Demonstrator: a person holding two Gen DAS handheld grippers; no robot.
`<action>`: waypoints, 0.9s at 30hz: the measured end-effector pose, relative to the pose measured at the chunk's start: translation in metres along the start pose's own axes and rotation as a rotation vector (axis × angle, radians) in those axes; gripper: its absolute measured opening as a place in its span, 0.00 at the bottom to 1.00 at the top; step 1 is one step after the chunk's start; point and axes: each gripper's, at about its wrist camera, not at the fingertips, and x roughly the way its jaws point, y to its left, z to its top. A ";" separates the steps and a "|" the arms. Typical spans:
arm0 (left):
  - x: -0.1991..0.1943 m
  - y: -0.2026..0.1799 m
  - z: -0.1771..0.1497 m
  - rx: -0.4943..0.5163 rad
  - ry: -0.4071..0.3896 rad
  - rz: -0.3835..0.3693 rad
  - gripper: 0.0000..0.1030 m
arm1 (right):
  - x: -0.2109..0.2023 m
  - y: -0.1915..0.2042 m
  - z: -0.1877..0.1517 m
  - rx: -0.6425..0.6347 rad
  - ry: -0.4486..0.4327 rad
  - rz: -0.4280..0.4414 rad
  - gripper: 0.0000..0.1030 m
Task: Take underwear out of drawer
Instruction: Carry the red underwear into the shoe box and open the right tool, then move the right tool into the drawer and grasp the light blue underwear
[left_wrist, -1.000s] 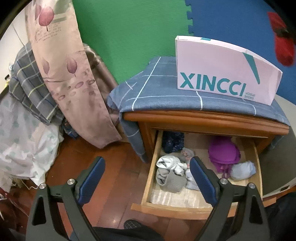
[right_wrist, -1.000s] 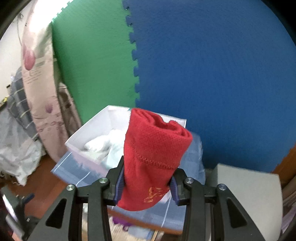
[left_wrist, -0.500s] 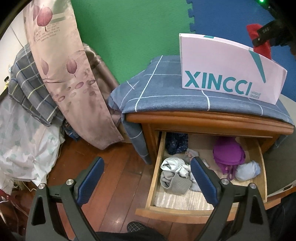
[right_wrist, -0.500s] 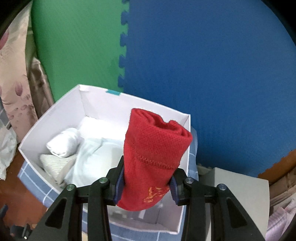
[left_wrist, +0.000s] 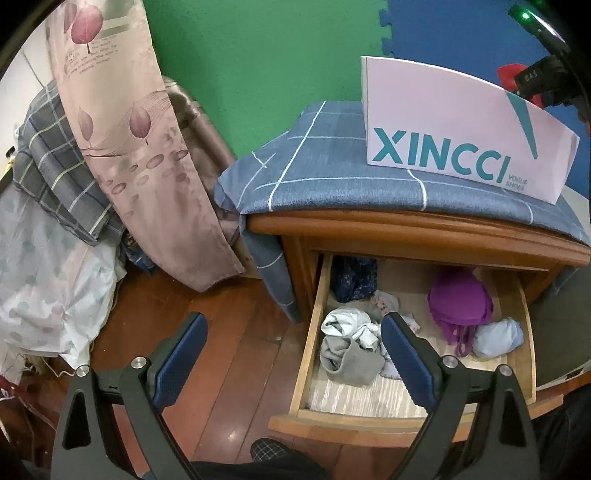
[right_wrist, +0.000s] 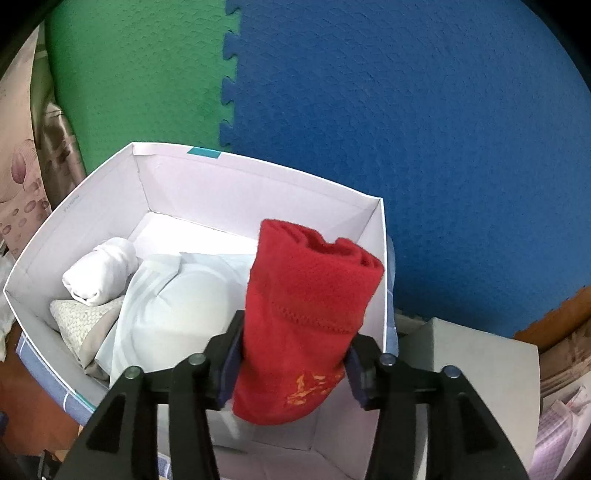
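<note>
The left gripper hangs with its jaws wide apart and nothing between them, above the wooden floor and the left edge of the open drawer. Inside the drawer lie a grey and white bundle at 7 o'clock, a dark blue piece at 11 o'clock and a purple piece at 2 o'clock. The right gripper is over the white box. Its jaws are opening, but the rolled red underwear is between them and both pads touch it.
</note>
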 end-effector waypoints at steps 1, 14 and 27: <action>0.000 0.000 0.000 0.002 0.002 -0.003 0.91 | -0.003 0.001 0.000 0.000 -0.011 0.000 0.51; -0.002 -0.001 -0.003 0.007 0.002 -0.001 0.91 | -0.074 0.008 -0.006 -0.050 -0.178 0.052 0.64; -0.011 0.002 -0.013 0.013 0.015 0.010 0.94 | -0.142 0.035 -0.135 -0.351 -0.119 0.234 0.64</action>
